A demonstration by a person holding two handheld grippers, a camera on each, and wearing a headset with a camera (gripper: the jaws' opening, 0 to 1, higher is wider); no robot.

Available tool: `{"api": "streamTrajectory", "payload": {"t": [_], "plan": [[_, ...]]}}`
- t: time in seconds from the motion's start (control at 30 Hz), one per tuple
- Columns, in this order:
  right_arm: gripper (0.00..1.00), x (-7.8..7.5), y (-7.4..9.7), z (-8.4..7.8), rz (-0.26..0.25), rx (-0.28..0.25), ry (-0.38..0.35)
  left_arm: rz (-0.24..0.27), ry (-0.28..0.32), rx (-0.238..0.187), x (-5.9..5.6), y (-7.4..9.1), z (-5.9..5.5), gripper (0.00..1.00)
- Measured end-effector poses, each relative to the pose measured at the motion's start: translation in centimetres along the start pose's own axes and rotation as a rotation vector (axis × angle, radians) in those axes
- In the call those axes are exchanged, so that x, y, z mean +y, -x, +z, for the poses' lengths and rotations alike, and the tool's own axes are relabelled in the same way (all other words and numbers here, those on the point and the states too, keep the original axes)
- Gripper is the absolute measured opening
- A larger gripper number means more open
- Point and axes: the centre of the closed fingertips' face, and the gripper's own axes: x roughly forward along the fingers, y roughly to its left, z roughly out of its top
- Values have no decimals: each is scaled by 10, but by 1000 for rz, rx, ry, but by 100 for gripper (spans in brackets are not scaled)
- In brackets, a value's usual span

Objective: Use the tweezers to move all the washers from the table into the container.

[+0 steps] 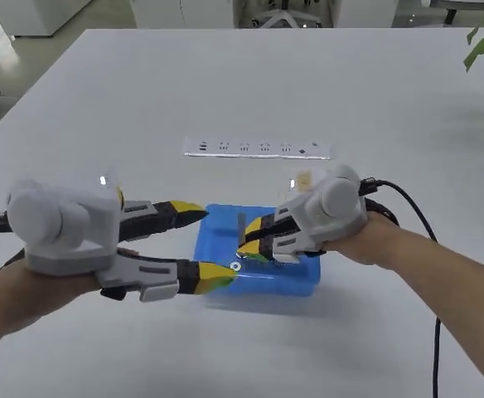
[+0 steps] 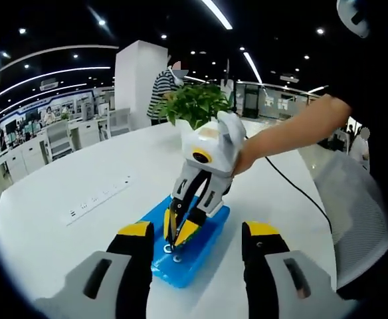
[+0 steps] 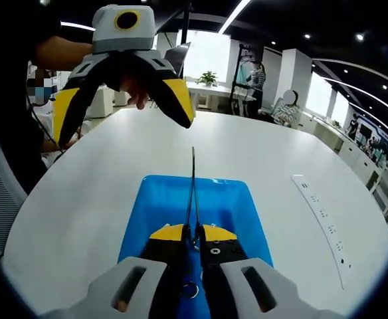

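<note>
Right gripper (image 3: pixel 194 232) pinches the tweezers (image 3: pixel 193 193) over the blue container (image 3: pixel 154 199); left gripper (image 2: pixel 198 229) is spread beside it.
The right fingers are pressed together on the tweezers, which reach forward over the container's floor; whether their tips carry anything cannot be told. A washer (image 3: pixel 191 290) lies in the container just beneath those fingers, near its edge. The left fingers stand wide apart, holding nothing, at the container's end on the white bench (image 1: pixel 308 91).

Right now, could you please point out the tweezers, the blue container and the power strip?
tweezers (image 3: pixel 192 186), right gripper view, middle of the blades.
blue container (image 3: pixel 230 199), right gripper view, bare floor, right side.
power strip (image 1: pixel 254 148), head view, middle of its top.
</note>
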Motion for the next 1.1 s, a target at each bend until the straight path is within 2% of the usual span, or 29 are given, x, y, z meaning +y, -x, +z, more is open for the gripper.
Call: {"api": "streamTrajectory", "payload": {"t": [0.17,0.3,0.43,0.5,0.77,1.1], "plan": [[8,-1,0,0,-1,-3,-5,-9,-29,5,8,-9,3,45],[8,-1,0,0,2,-2,-4,-2,-42,20,17,-15,1,39],[8,-1,0,0,3,-2,-6,10,-63,39,24,-21,-2,27],[8,0,0,0,5,-2,-5,14,-65,52,27,-24,-5,26],[8,0,0,-1,10,-2,-2,-9,-77,62,28,-34,-6,18],[9,0,1,-1,18,2,3,-55,-107,60,26,-42,-2,10]]}}
